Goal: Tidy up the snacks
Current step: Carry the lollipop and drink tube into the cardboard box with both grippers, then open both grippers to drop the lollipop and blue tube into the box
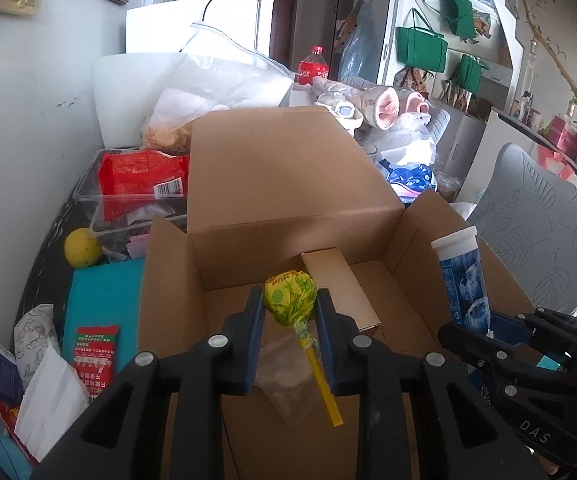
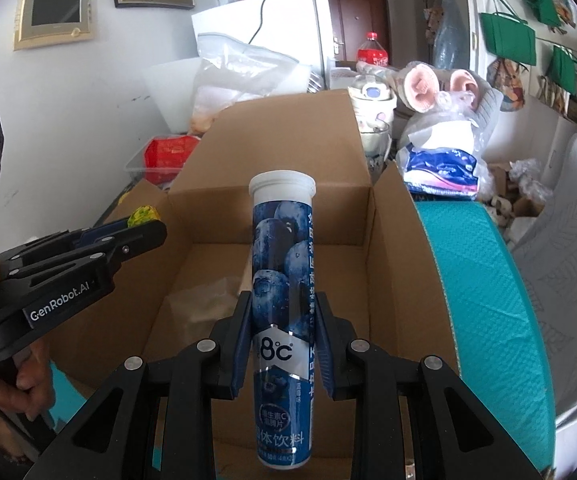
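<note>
Snacks, 2 in hand, both poised over the open cardboard box (image 1: 296, 184).

Item 1, left: lollipop (image 1: 290, 295), yellow-green wrapper, yellow stick trailing toward 5 o'clock. Left gripper (image 1: 290, 312) pinches it at the base of the head, its jaws pressed against the wrapper. It hangs above the box floor at the near-centre, probably so it can drop straight in.

Item 2, right: blueberry tube (image 2: 282, 280), white cap up, upright. Right gripper (image 2: 282, 336) clamps it at mid-body, jaws tight on both sides. In the right wrist view it sits at centre, over the box's near edge; in the left wrist view it shows at 3 o'clock beside the right flap. An upright hold likely suits standing it against a wall.

Already in the box: small tan carton (image 1: 340, 288) at 12 o'clock from the lollipop, and a clear sachet (image 1: 288, 380) lying on the floor beneath it.

Surroundings, left to right: red-green packet (image 1: 96, 354) on the teal surface (image 1: 104, 296) at 8 o'clock; yellow fruit (image 1: 82, 248); clear tray (image 1: 88, 196) holding a red packet (image 1: 144, 180); cola bottle (image 1: 313, 65) at 12 o'clock; grey cushion (image 1: 544, 256) at 3 o'clock.

Obstructions: the raised back flap and side flaps narrow the approach. The 2 grippers are near each other, so releasing together risks a knock.
</note>
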A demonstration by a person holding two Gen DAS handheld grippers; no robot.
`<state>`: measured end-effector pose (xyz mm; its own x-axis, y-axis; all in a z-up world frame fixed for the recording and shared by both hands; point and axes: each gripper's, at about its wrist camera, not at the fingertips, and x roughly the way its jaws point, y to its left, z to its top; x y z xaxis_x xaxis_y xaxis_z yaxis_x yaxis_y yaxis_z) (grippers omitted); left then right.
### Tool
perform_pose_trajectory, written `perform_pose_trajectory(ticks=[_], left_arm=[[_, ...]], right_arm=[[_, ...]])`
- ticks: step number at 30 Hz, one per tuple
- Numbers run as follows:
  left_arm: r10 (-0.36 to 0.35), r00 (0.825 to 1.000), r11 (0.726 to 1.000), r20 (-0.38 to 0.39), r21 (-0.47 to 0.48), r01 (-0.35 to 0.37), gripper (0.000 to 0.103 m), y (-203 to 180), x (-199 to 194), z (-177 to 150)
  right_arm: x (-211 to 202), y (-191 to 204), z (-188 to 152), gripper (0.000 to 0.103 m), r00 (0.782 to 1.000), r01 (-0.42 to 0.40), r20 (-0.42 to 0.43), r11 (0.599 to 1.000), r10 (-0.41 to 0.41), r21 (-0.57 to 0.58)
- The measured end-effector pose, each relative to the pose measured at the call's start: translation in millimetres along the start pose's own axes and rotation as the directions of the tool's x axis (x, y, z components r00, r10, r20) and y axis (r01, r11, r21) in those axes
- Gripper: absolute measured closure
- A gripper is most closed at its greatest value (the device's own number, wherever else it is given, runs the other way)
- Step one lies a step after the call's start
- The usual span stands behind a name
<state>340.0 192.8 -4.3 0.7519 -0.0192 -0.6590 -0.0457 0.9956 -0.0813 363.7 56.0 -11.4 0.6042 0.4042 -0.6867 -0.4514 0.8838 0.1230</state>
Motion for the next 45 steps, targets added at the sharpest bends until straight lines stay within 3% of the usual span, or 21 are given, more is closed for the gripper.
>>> perform_pose_trajectory(ticks=[7, 13, 17, 24, 28, 32, 45], left_arm=[[0.051, 0.996, 0.999, -0.074, 0.016, -0.050, 0.078, -2, 16, -4], [0.107, 0.990, 0.993, -0.091, 0.060, -0.102, 0.078, -9, 22, -5], [0.125, 0.985, 0.991, -0.118, 0.054, -0.119, 0.078, -10, 25, -5], [0.159, 0.979, 0.984, -0.127, 0.097, -0.147, 0.075, -15, 24, -7], [0.131, 0.982, 0.989, -0.133, 0.093, -0.119, 0.060, -20, 20, -7], [0.113, 0.990, 0.988, -0.089, 0.113, -0.102, 0.025, -28, 8, -7], [0.015, 0.999, 0.981, -0.048, 0.195, -0.005, 0.025, -67, -19, -10]], right_arm=[[18, 0, -6, 0.074, 0.997, 0.058, -0.045, 0.998, -0.058, -0.009], [24, -2, -9, 0.074, 0.994, 0.097, -0.055, 0.995, -0.097, -0.009], [17, -1, -8, 0.057, 0.992, 0.119, -0.040, 0.993, -0.119, -0.012], [3, 2, -14, 0.052, 0.987, 0.154, -0.039, 0.988, -0.155, -0.018], [-7, 1, -16, 0.051, 0.983, 0.183, -0.033, 0.983, -0.183, -0.015], [-18, -2, -18, 0.048, 0.981, 0.191, -0.022, 0.982, -0.191, 0.007], [-66, -13, -30, 0.048, 0.962, 0.268, 0.028, 0.960, -0.271, 0.077]])
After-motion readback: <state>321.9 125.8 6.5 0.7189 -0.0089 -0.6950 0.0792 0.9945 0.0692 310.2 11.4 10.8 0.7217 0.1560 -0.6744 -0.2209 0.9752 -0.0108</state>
